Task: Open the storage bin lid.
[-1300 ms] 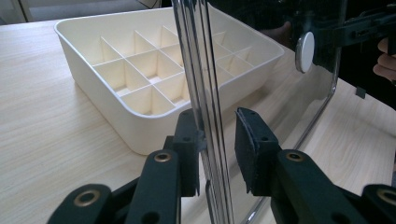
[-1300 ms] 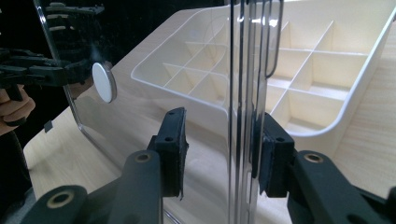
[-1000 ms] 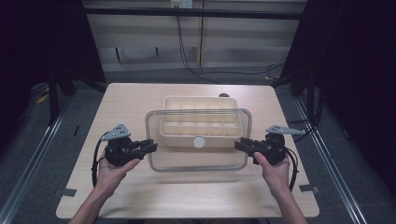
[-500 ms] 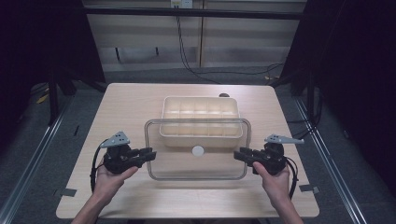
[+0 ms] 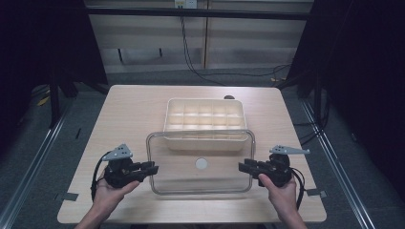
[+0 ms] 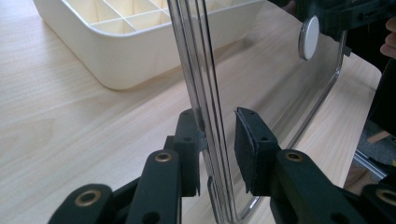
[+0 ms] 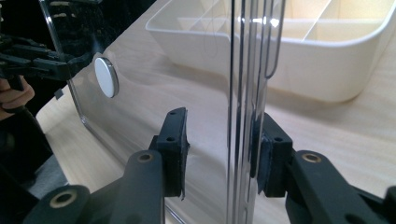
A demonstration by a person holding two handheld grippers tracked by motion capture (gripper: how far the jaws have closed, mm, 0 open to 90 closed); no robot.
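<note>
A clear plastic lid with a white round knob hangs level between my two grippers, low over the table's near half. Its far edge overlaps the front wall of a cream compartment box. My left gripper is shut on the lid's left rim, my right gripper on its right rim. In the left gripper view the rim runs between the jaws of that gripper. In the right gripper view the rim sits between the jaws of that gripper.
The open box stands mid-table on the light wooden table, its several compartments showing nothing inside. A small dark object lies behind the box. Black cables trail from both grippers toward the table's near corners.
Both hands have drawn the lid toward the person and lowered it. It covered the front part of the box before and now lies mostly in front of it.
</note>
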